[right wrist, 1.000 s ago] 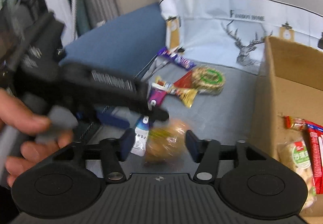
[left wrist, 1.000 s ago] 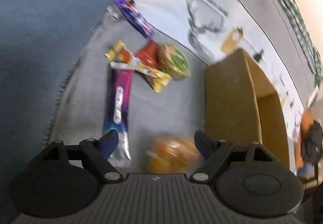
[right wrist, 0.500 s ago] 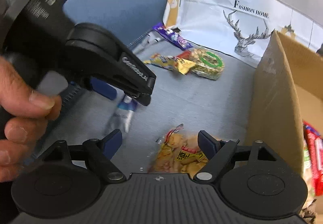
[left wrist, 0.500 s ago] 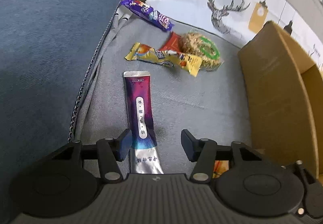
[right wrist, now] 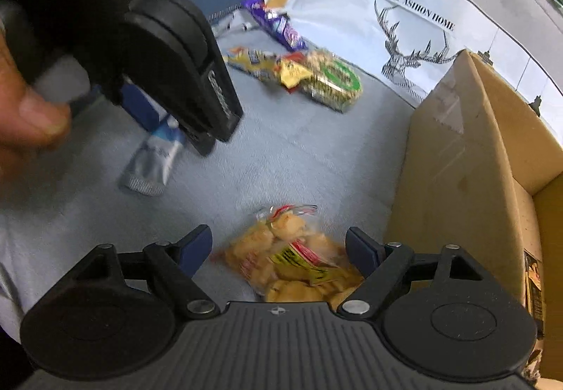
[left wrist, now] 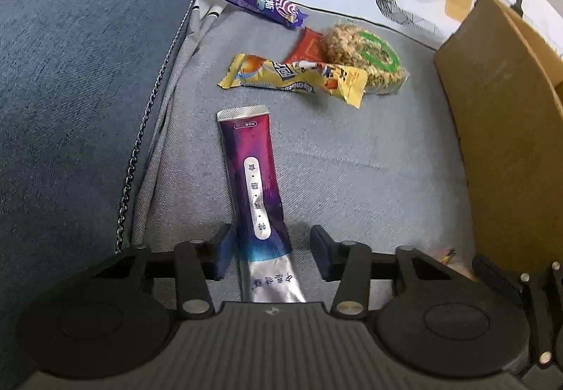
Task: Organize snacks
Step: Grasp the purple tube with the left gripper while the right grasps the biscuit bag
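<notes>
Left wrist view: four snacks on grey cushion [left wrist: 369,158] — purple stick pack [left wrist: 255,186], yellow candy wrapper [left wrist: 292,75], round grain cake [left wrist: 366,52], purple bar [left wrist: 257,1]. Left gripper [left wrist: 269,249] just closing, stick pack between jaws, right pad still clear. Cardboard box [left wrist: 492,129] at right, contents hidden.

Right wrist view: one cracker bag [right wrist: 292,256] between wide-open right gripper [right wrist: 278,249], untouched. Box interior blurred, possibly one packet.
</notes>
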The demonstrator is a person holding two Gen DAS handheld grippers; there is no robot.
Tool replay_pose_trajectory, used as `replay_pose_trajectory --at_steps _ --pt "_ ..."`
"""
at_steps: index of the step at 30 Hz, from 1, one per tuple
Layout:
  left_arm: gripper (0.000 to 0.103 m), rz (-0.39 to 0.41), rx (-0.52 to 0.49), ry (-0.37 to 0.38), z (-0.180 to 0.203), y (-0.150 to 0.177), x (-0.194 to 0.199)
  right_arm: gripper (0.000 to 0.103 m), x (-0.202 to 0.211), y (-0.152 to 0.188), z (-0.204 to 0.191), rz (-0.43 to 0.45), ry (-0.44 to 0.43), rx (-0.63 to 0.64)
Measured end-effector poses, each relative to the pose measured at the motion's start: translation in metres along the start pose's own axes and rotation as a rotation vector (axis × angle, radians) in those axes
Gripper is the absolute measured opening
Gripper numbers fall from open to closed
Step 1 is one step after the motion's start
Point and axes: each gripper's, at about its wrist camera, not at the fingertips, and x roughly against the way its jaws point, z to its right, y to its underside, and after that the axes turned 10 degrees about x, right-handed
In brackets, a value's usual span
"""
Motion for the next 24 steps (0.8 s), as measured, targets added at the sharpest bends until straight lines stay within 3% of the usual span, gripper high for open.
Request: replay_pose_trajectory --at_steps 4,5,8,10,11,15,18,20,21,22,24 --pt "0.029 0.010 -0.028 -0.019 0.000 0.001 0.001 0.061 0.003 0.003 -0.003 0.023 -0.009 0.031" --pt "0.026 0.009 -0.023 -0.017 -0.001 0.001 0.002 0.060 0.004 0.003 -0.004 0.035 -0.020 0.041" --pt "0.020 0.008 0.003 0.011 -0.007 0.000 0.007 0.041 0.014 0.002 -0.003 0.108 -0.073 0.039" --pt "0.020 0.003 0.021 0.034 -0.011 0.001 0.012 0.007 0.025 0.000 -0.003 0.181 -0.109 0.051" --pt "0.020 -0.001 0.029 0.045 -0.014 0.002 0.014 0.000 0.031 -0.001 -0.004 0.211 -0.135 0.059" --pt "0.020 -0.027 0.044 0.077 -0.024 0.007 0.023 0.000 0.037 0.000 -0.008 0.221 -0.239 0.087" --pt "0.022 -0.040 0.015 0.078 -0.023 0.012 0.026 0.002 0.041 -0.001 0.000 0.219 -0.294 0.035" --pt "0.023 -0.036 0.011 0.075 -0.023 0.013 0.025 0.029 0.043 -0.003 0.010 0.230 -0.289 -0.018" --pt "0.024 -0.034 0.013 0.072 -0.023 0.012 0.025 0.055 0.042 -0.003 0.015 0.237 -0.279 -0.045" --pt "0.025 -0.029 0.016 0.068 -0.023 0.011 0.025 0.069 0.042 -0.003 0.020 0.237 -0.260 -0.073" --pt "0.025 -0.026 0.019 0.065 -0.022 0.010 0.024 0.071 0.037 -0.003 0.026 0.208 -0.234 -0.108"
